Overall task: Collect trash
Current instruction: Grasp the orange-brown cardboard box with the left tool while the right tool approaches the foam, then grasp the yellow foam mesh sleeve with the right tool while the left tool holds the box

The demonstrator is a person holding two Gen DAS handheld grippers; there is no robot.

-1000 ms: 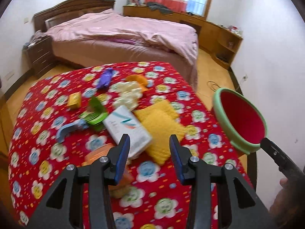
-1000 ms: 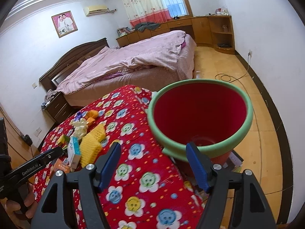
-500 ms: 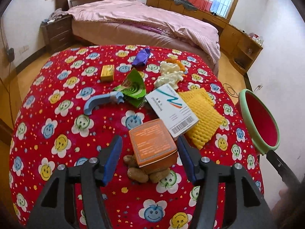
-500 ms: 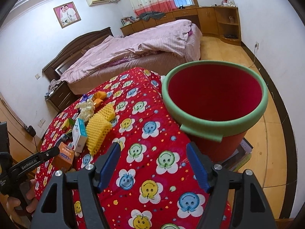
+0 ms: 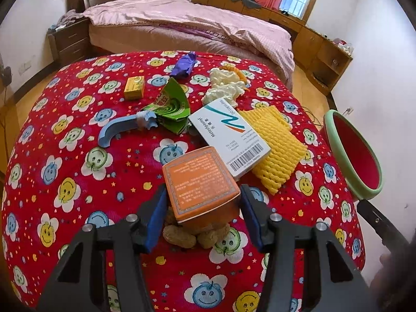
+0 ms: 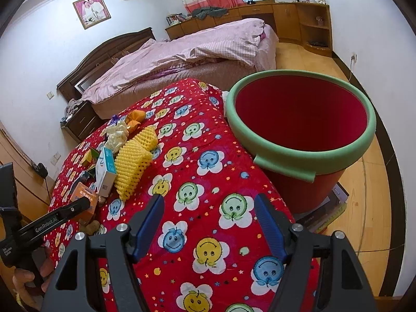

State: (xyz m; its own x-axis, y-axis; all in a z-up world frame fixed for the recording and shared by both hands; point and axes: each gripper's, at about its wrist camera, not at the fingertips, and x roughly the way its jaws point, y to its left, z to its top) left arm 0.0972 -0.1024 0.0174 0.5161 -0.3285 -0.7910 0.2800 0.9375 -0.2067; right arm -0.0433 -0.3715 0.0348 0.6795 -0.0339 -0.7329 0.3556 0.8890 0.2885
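Observation:
An orange box rests on peanut shells on the red flowered tablecloth. My left gripper straddles the box, its jaws closing. A thin gap still shows at each blue pad, so nothing is gripped. Behind the box lie a white carton, yellow foam netting, a green wrapper, a blue plastic piece, a small yellow box, a purple wrapper and crumpled tissue. My right gripper hovers open over bare cloth, left of the red bin.
The green-rimmed bin stands on the floor at the table's right edge, on flat books. A bed with pink bedding lies beyond the table. A nightstand and wooden cabinets line the walls.
My left gripper came down and forward, its jaws widened, and it now brackets the orange box. My right gripper sank slightly and stayed open, with the bin sliding right in its view.

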